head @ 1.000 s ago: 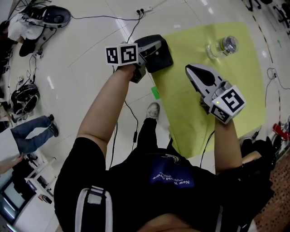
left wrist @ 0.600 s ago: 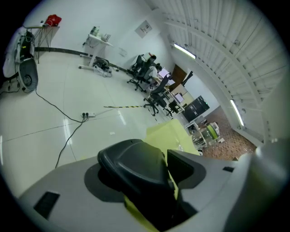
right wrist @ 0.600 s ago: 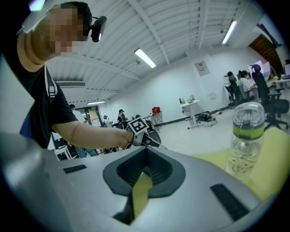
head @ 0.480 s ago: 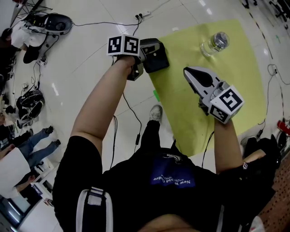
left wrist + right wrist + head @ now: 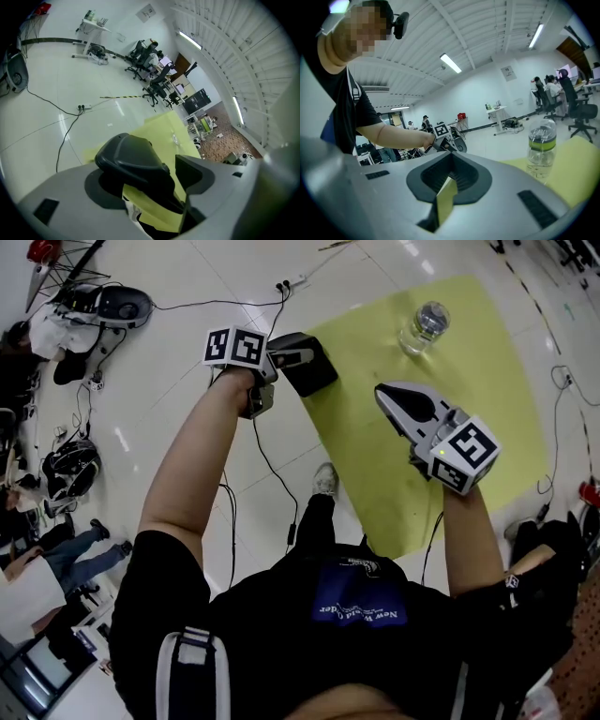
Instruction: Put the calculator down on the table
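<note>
Looking for calculator: visible in no view, possibly hidden beneath left claw | left claw (image 5: 302,360): jaws wide apart, just been opening, only yellow tabletop (image 5: 469,362) showing between them, at its edge | right claw (image 5: 384,396): closed, empty, over tabletop | water bottle (image 5: 422,326): far side | progress: release seemingly done, placement unconfirmed

Glossy white floor (image 5: 47,122), office chairs (image 5: 157,86), strip lights (image 5: 451,63)

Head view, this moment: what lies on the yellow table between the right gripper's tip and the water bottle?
Nothing. The head view shows only bare yellow table between the right gripper and the water bottle.
</note>
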`<act>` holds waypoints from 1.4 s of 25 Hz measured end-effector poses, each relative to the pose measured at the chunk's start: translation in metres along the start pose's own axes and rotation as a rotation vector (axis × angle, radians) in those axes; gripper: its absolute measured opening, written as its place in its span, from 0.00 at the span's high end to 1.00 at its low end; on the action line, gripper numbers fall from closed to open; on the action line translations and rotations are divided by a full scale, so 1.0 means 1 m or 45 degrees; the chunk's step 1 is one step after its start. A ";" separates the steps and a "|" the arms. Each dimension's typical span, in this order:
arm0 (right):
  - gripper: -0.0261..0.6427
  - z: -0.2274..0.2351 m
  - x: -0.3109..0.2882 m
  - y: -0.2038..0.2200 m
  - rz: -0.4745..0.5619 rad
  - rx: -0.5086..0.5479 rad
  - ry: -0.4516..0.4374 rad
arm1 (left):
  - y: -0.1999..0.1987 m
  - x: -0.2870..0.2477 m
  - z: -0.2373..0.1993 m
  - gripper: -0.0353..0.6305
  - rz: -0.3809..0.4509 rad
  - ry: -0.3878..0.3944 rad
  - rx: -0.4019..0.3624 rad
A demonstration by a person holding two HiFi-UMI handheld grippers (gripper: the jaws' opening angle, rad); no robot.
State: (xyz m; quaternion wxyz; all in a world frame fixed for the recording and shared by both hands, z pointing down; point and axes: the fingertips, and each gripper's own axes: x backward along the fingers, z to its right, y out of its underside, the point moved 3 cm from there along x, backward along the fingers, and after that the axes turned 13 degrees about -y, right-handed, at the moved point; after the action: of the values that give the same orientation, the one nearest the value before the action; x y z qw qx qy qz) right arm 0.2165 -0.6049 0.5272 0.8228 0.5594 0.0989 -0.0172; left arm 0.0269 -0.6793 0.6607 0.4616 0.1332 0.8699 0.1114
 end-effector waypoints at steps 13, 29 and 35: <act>0.98 -0.015 0.021 -0.005 -0.004 0.013 0.000 | 0.030 -0.018 0.028 0.49 -0.195 -0.342 -0.578; 0.98 -0.032 0.042 -0.011 0.011 0.015 0.029 | 0.006 0.017 0.024 0.47 0.241 -0.516 -0.734; 0.98 -0.051 0.079 -0.047 0.085 0.069 0.101 | 0.008 0.103 0.118 0.47 0.739 -0.022 -0.569</act>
State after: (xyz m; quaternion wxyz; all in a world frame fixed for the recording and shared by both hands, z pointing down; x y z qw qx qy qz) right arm 0.2804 -0.5687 0.4512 0.8030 0.5845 0.1121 0.0296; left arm 0.0711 -0.6295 0.5186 0.4360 0.2712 0.7460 0.4240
